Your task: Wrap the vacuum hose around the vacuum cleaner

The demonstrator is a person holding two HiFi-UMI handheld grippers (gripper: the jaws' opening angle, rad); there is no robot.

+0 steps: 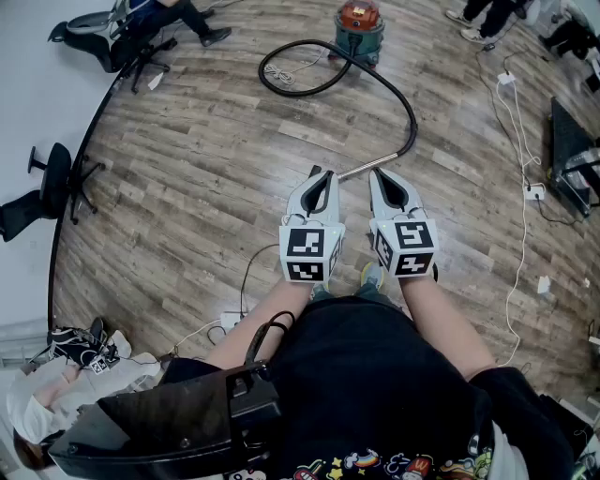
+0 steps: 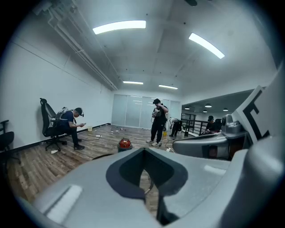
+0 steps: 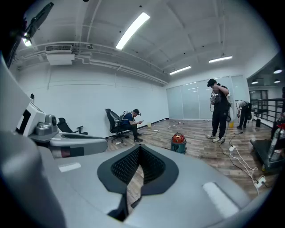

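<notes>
The vacuum cleaner, red on top with a teal body, stands on the wood floor far ahead. Its black hose lies in a loose loop to the left, then curves right and back toward me. The hose ends in a metal wand whose tip lies on the floor between my two grippers. My left gripper and right gripper hang side by side above the floor, both shut and empty. The vacuum also shows small in the left gripper view and the right gripper view.
Office chairs stand along the left wall. A white cable and power strip run down the right side, next to dark equipment. One person sits on a chair; another stands beyond the vacuum. A black case is at my feet.
</notes>
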